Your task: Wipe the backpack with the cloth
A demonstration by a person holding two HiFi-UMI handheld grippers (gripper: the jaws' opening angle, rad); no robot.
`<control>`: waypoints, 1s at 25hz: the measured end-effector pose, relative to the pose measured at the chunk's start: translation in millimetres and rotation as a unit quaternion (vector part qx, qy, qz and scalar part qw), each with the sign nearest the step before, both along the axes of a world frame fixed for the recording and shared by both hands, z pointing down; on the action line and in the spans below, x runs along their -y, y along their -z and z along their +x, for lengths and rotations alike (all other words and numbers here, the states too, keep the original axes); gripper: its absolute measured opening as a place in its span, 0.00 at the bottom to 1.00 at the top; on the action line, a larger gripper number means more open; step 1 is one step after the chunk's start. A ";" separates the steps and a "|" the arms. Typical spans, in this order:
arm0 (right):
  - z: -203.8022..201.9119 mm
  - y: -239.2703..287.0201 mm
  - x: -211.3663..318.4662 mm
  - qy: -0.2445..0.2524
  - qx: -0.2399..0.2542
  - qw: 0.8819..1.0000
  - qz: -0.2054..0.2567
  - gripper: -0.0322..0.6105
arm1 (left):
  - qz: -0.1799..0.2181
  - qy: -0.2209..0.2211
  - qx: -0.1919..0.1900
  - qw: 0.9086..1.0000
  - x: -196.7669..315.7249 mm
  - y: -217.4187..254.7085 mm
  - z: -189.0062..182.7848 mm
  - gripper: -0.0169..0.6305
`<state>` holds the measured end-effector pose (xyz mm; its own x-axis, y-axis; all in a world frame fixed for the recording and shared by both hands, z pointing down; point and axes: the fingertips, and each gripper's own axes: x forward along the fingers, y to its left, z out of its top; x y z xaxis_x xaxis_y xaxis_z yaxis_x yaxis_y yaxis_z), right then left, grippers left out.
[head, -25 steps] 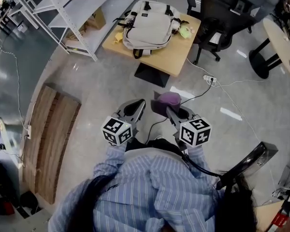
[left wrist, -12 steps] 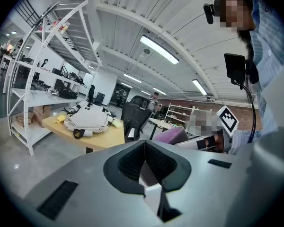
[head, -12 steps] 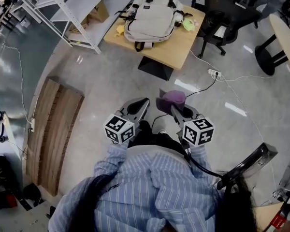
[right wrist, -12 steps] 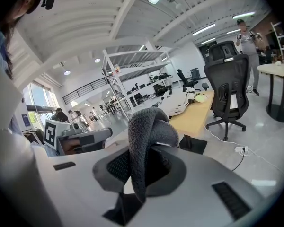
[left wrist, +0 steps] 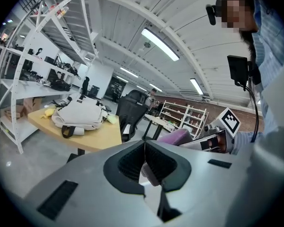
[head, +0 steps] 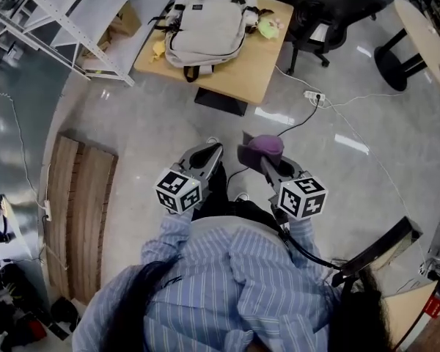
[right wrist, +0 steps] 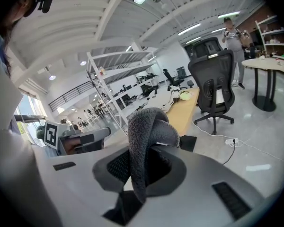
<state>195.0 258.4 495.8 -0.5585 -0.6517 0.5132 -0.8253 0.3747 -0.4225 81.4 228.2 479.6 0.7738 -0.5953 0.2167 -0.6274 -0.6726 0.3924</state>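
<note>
Right gripper [head: 254, 157] grips the purple cloth [head: 262, 146]; left gripper [head: 212, 152] is closed and empty. Beige backpack [head: 205, 22] lies on the wooden table [head: 258, 79].

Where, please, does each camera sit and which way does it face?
Head view: on the person's head, steeply down; sleeves, left tool, right tool, backpack ahead.
Left gripper view: on left tool, along shut jaws toward backpack; right tool beside.
Right gripper view: on right tool, along jaws clamping cloth; left tool at left.
Shared: head and left gripper views show the backpack.
</note>
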 end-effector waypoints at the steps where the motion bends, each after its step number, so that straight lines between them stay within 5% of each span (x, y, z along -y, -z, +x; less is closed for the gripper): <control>1: 7.0 -0.5 8.7 -0.014 -0.003 1.000 -0.002 0.11 | 0.001 -0.009 -0.001 1.000 10.7 -0.3 4.1 0.04; 7: 28.4 2.5 86.7 -0.076 -0.023 0.997 -0.009 0.11 | 0.006 -0.054 0.002 0.999 96.9 1.5 10.5 0.04; 16: -9.8 19.9 221.5 -0.118 -0.022 0.993 -0.003 0.11 | 0.009 -0.070 -0.005 0.997 241.7 12.5 -36.9 0.04; 25: -4.2 17.5 277.2 -0.171 -0.044 0.984 -0.017 0.11 | -0.009 -0.091 -0.014 0.996 311.8 0.2 -54.8 0.04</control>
